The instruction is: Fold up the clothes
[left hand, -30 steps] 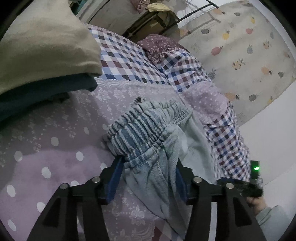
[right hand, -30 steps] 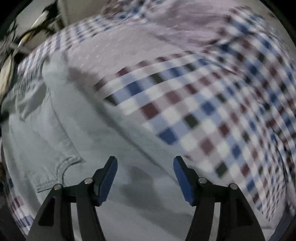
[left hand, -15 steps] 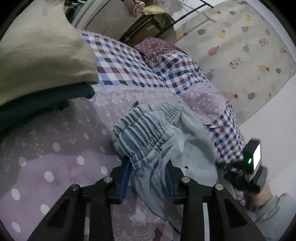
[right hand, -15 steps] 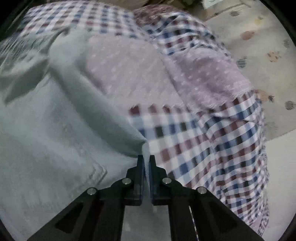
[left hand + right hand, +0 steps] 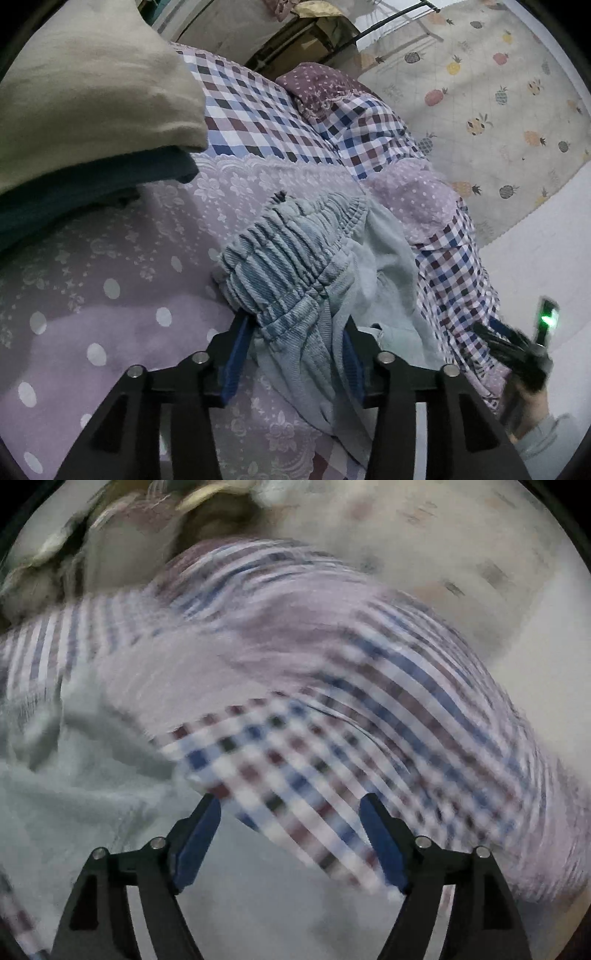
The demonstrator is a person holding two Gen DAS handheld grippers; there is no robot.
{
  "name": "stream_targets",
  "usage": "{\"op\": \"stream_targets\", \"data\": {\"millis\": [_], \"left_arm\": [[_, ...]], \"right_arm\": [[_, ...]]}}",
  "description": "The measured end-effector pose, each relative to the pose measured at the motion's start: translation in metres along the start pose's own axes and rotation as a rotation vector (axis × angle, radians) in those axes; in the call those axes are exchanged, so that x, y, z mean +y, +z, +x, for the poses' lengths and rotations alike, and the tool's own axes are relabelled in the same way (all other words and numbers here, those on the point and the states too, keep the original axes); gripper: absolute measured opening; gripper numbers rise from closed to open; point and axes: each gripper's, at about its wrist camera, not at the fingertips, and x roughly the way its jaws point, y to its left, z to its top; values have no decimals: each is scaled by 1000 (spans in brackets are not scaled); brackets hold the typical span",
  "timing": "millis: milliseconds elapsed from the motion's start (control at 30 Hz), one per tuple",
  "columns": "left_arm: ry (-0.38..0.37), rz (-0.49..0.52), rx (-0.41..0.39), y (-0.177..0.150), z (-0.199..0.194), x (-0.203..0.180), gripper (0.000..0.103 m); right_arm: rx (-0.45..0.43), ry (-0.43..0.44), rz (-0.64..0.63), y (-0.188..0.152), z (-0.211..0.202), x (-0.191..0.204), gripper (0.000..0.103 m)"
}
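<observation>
Light blue denim pants (image 5: pixel 291 258) lie bunched on the bed, elastic waistband up. My left gripper (image 5: pixel 295 354) is open, its blue pads either side of the waistband folds, with cloth between them. In the blurred right wrist view, my right gripper (image 5: pixel 290 834) is open over the checked sheet (image 5: pixel 332 757), with nothing held. The pale pants cloth (image 5: pixel 74 775) lies to its left. From the left wrist view the right gripper (image 5: pixel 513 343) shows at the bed's right edge, held by a hand (image 5: pixel 528 402) in a grey sleeve.
A lilac dotted blanket (image 5: pixel 110 295) covers the near bed. Folded beige cloth (image 5: pixel 92 92) sits on dark teal cloth (image 5: pixel 92 184) at the left. A purple pillow (image 5: pixel 325 85) lies at the far end. A fruit-print floor mat (image 5: pixel 480 92) lies to the right.
My right gripper, shut on the pants' pale edge half a second ago, has let go and opened while swinging fast. My left gripper narrowed on the waistband, then spread wide again.
</observation>
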Motion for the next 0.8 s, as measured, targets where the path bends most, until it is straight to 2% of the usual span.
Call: {"op": "stream_targets", "data": {"millis": [133,267,400,500,567,667,800], "left_arm": [[-10,5,23,-2,-2,-3,65],[-30,-4,45,-6,-6,-7,74],[-14,-32,66,-13,-10,-11,74],[-6,-53,104,-20,-13,-13,75],[2,-65,135,-27,-15,-17,75],[-4,-41,168,-33,-9,-25,75],[-13,-8,212,-40,1,-36,75]], "right_arm": [[-12,-18,336,-70,-47,-101,83],[-12,-46,657,-179,-93,-173,83],[-14,-45,952,-284,-117,-215,83],[-44,27,1217,-367,-122,-228,84],[-61,80,1342,-406,-115,-230,84],[-106,139,1426,-439,-102,-228,84],[-124,124,1414,-442,-75,-236,85]]}}
